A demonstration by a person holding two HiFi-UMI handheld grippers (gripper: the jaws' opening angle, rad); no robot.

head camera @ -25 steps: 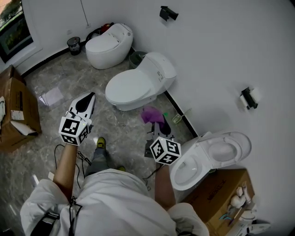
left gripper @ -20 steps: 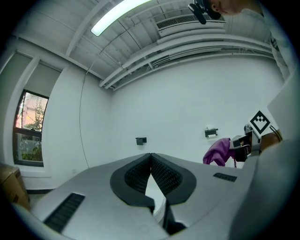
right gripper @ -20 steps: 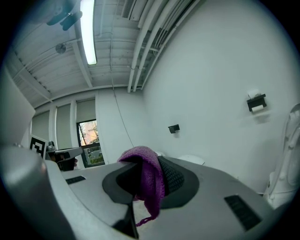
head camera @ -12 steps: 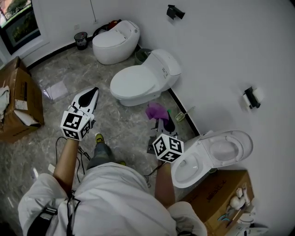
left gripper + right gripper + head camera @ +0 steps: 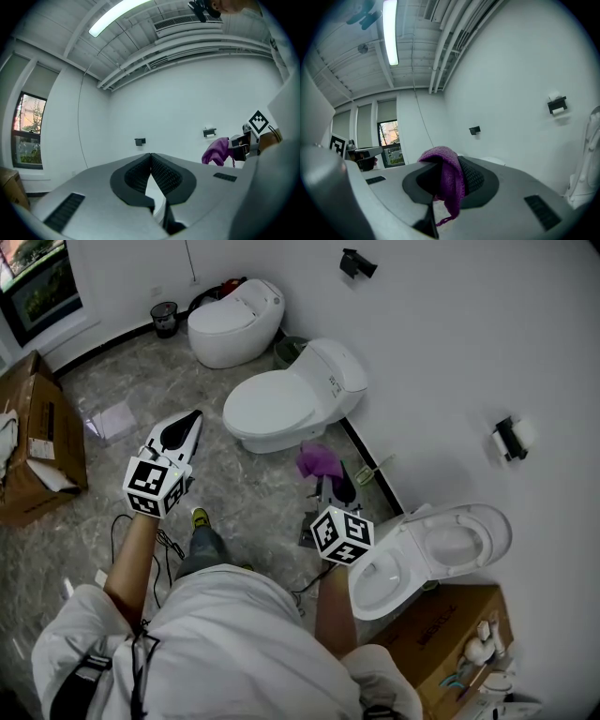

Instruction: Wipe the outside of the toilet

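Observation:
In the head view a white toilet with its lid down (image 5: pixel 281 407) stands against the wall ahead. My right gripper (image 5: pixel 330 482) is shut on a purple cloth (image 5: pixel 316 462), held above the floor just short of that toilet's base. The cloth (image 5: pixel 446 176) drapes over the closed jaws in the right gripper view. My left gripper (image 5: pixel 185 432) is shut and holds nothing, raised over the floor to the left of the toilet. In the left gripper view its jaws (image 5: pixel 151 159) meet at the tips, and the purple cloth (image 5: pixel 216 150) shows at the right.
A second toilet with its lid up (image 5: pixel 427 559) stands at my right, an egg-shaped one (image 5: pixel 234 322) farther back. Cardboard boxes sit at the left (image 5: pixel 33 437) and lower right (image 5: pixel 441 634). A toilet brush (image 5: pixel 368 474) lies by the wall. A small bin (image 5: pixel 164 319) stands near the window.
The view has shifted slightly forward and both grippers have edged toward the lidded toilet. Both jaws stay as they were, the cloth still in the right one.

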